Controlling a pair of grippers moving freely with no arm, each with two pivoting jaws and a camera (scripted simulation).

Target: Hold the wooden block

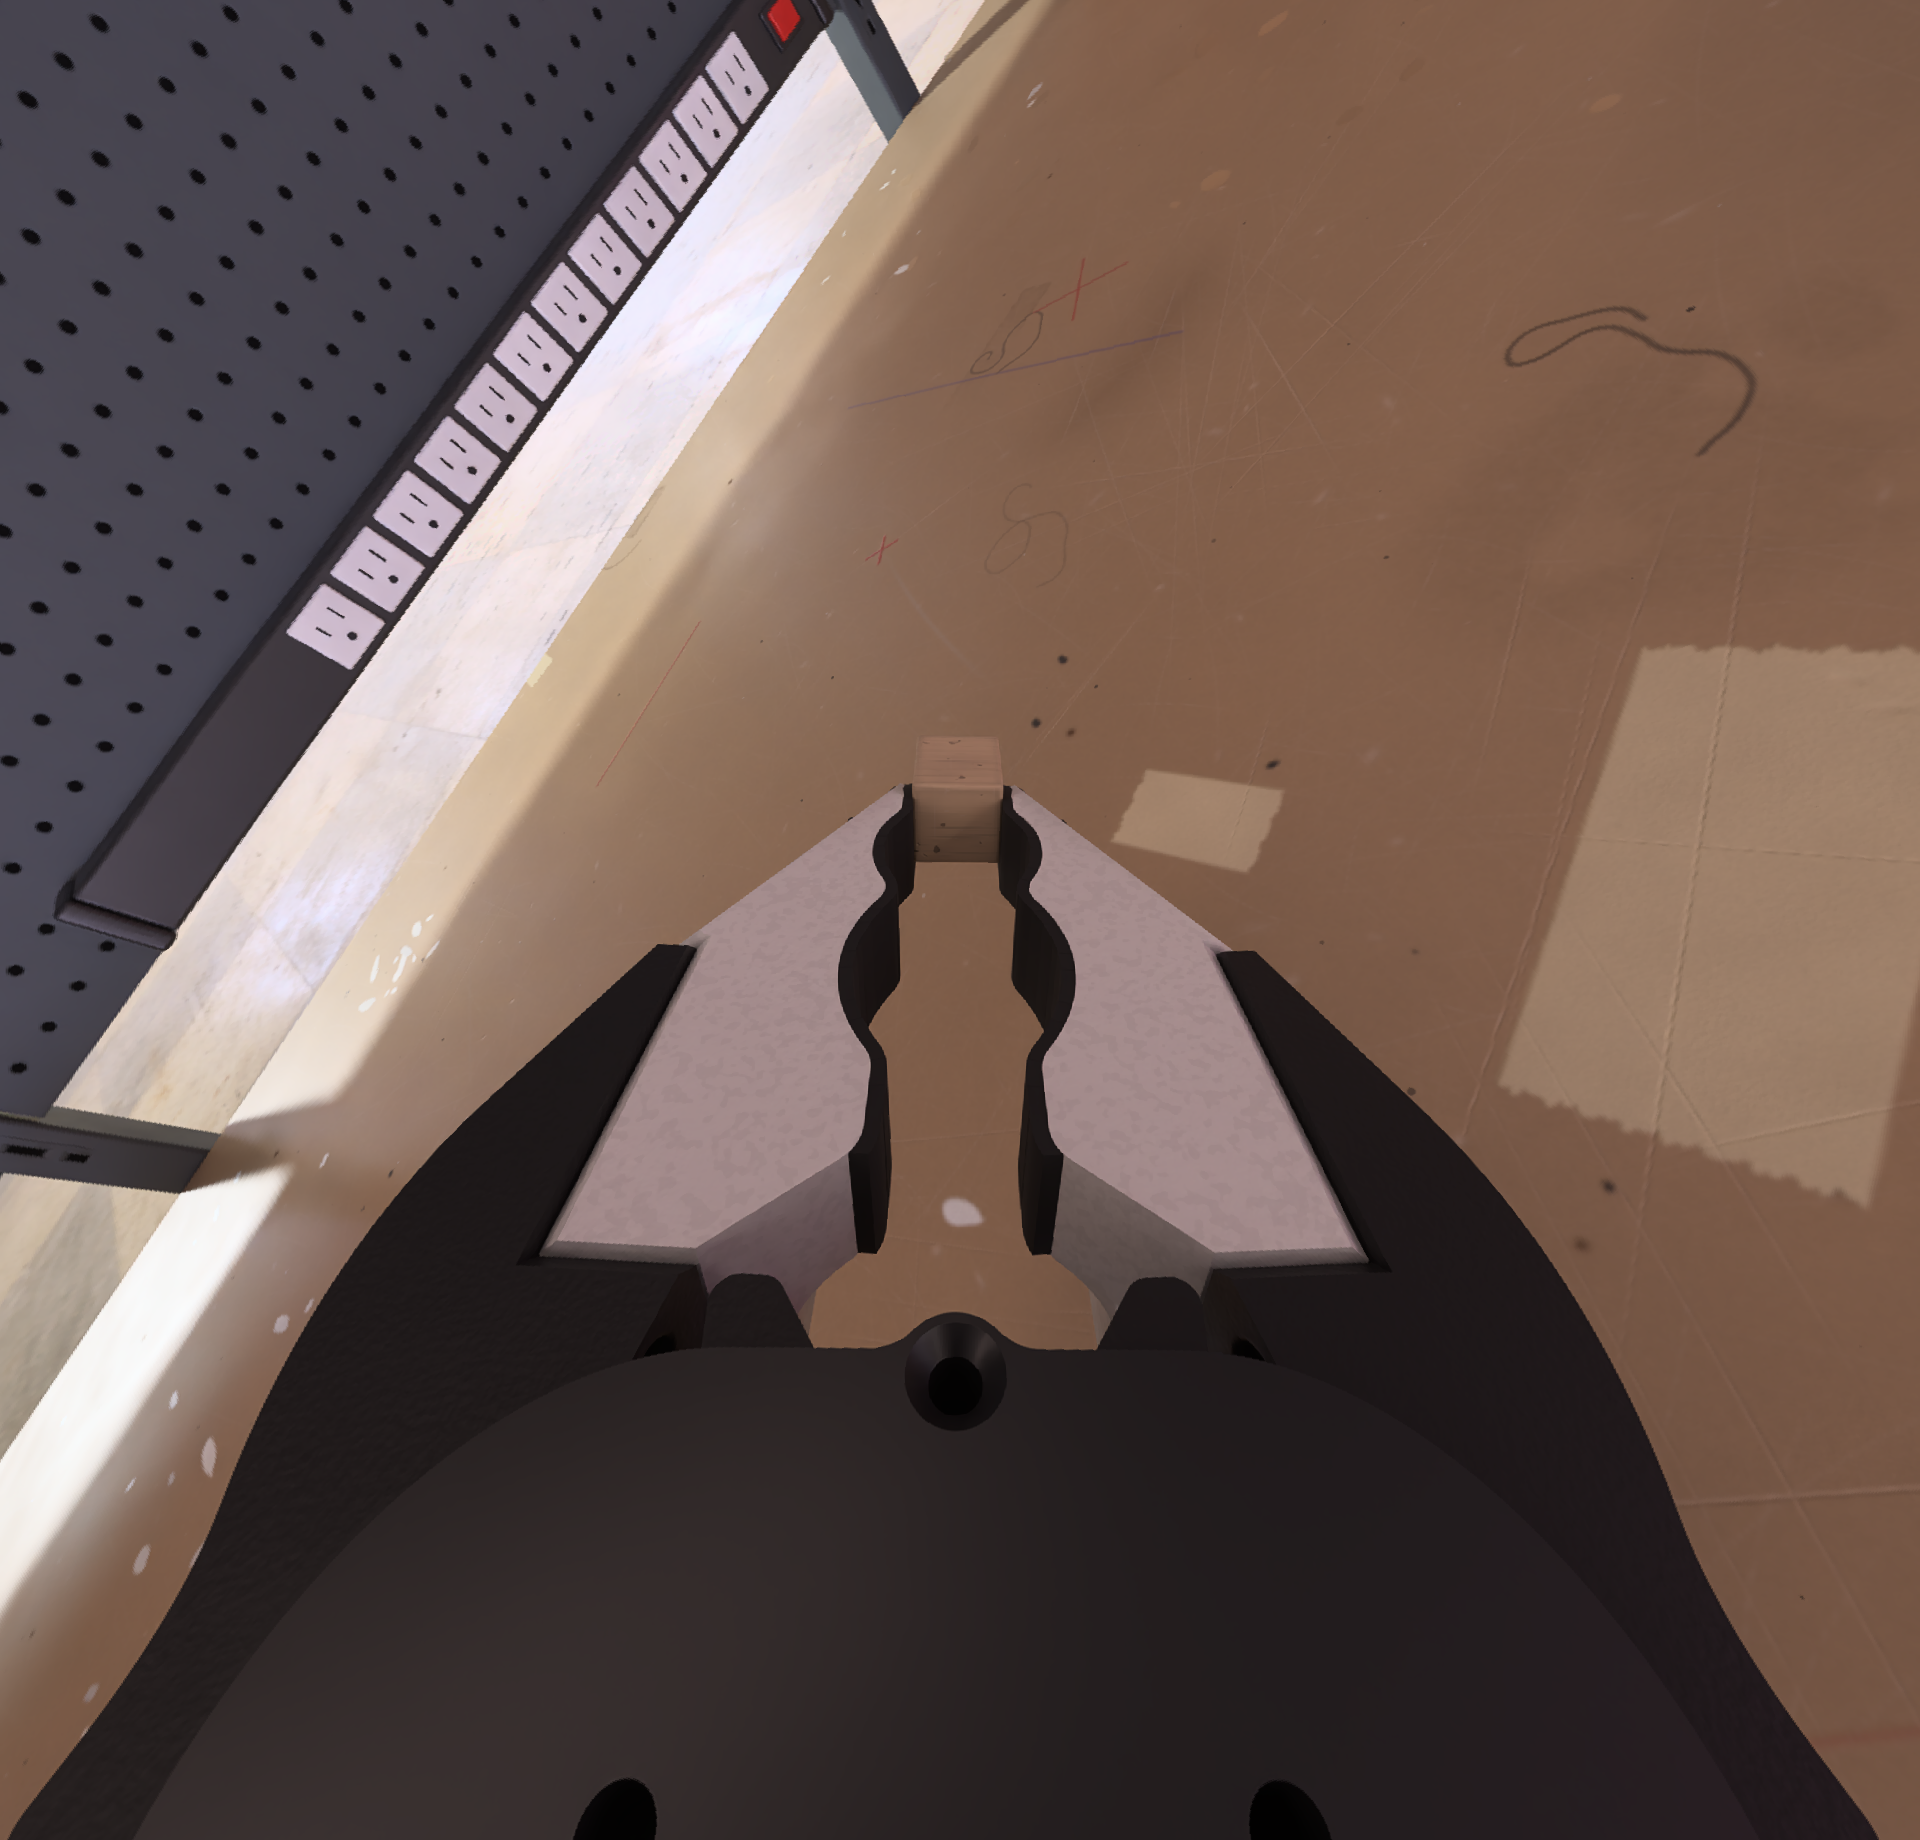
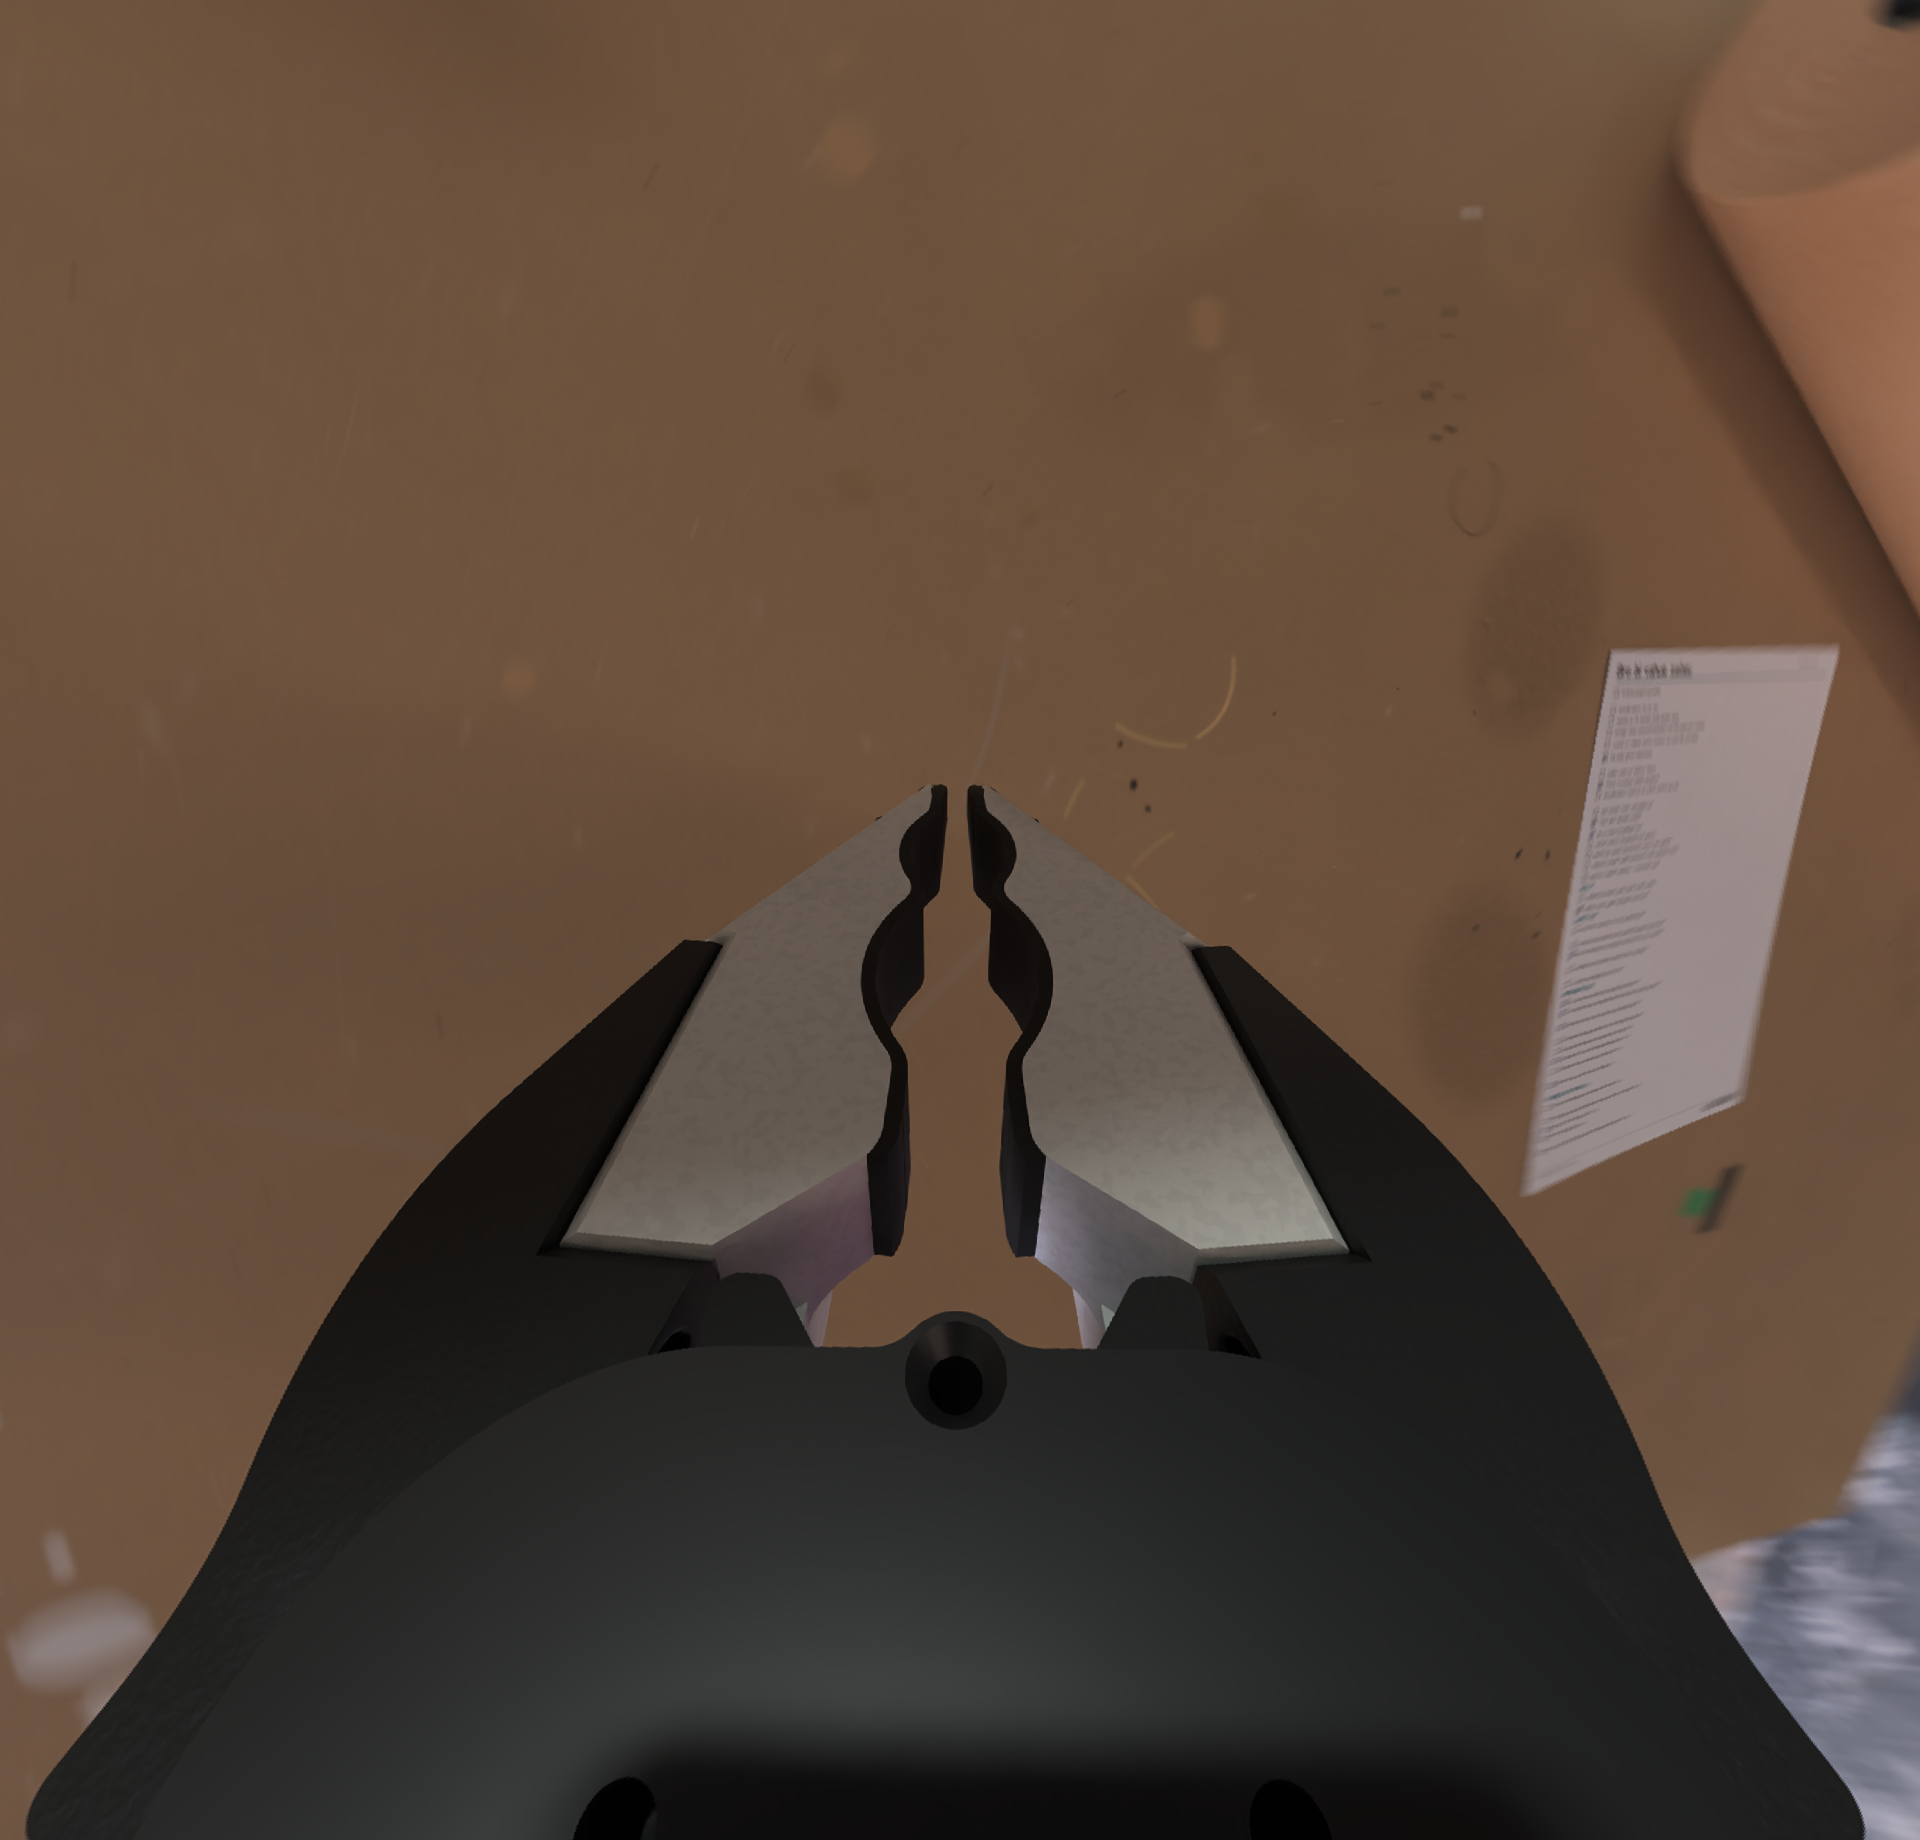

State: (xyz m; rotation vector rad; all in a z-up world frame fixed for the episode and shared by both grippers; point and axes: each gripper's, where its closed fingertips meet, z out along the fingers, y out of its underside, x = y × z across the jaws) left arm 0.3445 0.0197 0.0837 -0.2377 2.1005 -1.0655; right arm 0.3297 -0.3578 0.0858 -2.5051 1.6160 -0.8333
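Item: wooden block [image 1: 957,803], small, pale, pinched at the very tips of the left gripper [image 1: 957,822] above the scuffed brown workbench [image 1: 1351,502]; the grasp looks made, so what remains, by my judgement, is simply keeping it secure. Left jaws: narrowed to the block's width, both pads pressed on its opposite sides, only its near part between them. Right gripper [image 2: 957,803]: jaws nearly together with a slim gap, holding nothing, over bare bench near a printed sheet [image 2: 1683,917] and a cardboard roll [image 2: 1808,263]
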